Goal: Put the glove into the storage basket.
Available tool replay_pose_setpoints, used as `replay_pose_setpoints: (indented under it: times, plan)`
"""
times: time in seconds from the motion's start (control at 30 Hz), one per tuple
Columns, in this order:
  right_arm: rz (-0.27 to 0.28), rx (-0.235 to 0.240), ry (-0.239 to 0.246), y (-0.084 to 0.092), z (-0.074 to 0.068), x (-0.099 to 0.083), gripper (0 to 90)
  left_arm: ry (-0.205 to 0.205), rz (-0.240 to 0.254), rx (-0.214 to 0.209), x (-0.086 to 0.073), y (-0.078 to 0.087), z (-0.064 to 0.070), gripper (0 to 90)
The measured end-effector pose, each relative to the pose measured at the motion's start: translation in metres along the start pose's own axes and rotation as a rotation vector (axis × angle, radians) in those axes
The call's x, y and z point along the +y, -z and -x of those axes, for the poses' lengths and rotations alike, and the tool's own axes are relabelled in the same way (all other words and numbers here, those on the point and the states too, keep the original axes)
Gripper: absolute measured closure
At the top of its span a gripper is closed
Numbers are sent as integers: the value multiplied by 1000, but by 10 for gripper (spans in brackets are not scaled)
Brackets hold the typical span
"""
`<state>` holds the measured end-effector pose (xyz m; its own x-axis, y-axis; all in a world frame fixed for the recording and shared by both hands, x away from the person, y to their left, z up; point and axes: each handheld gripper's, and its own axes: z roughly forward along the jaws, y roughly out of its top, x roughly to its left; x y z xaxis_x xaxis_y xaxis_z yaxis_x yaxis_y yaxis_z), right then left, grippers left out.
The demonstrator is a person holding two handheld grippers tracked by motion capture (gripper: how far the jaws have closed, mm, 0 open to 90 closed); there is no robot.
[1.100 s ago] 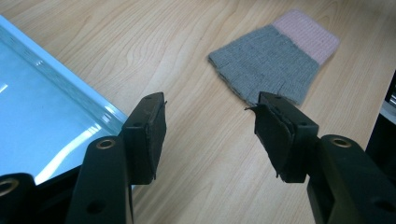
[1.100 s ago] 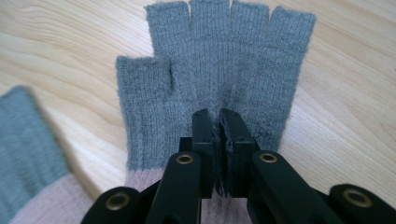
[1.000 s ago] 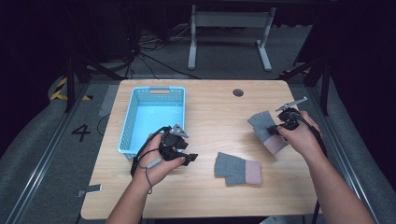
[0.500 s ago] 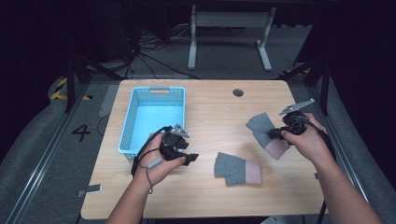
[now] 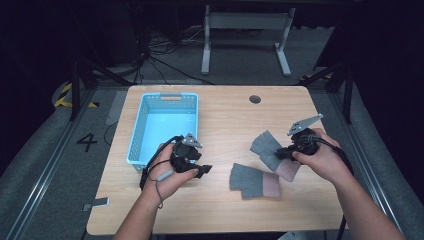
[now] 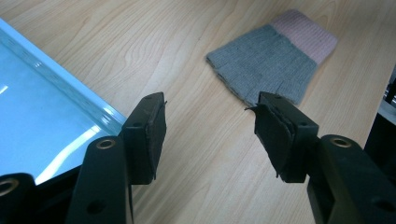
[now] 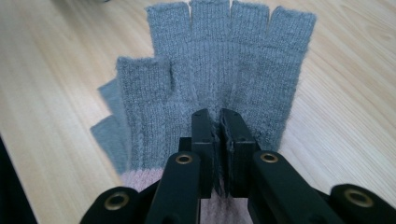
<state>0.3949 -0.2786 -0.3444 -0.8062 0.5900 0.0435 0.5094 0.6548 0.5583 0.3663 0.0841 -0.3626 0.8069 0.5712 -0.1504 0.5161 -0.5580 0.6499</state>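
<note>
My right gripper (image 5: 286, 151) has dragged its pinched glove (image 5: 267, 150) nearer; my left gripper's (image 6: 210, 135) jaws gape empty, and thin knit may slip.

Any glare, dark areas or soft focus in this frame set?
High view: table well lit, surroundings nearly black. Left gripper view: bright glare streaks on the blue basket floor; glove sharp. Right gripper view: the gripped glove knit crisp, nearest jaw bases slightly soft.

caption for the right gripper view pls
Right gripper pinching a grey fingerless glove lying on the wooden table.
</note>
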Motion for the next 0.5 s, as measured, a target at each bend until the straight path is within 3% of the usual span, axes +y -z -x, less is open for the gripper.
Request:
replay_pose_setpoints:
  times: [0.17, 0.5]
  plan:
    - [-12, 39, 54, -7, -9, 3, 852, 1, 1, 3, -1, 0, 1, 445]
    - [-44, 75, 96, -20, -22, 2, 850, 3, -5, -4, -1, -1, 1, 447]
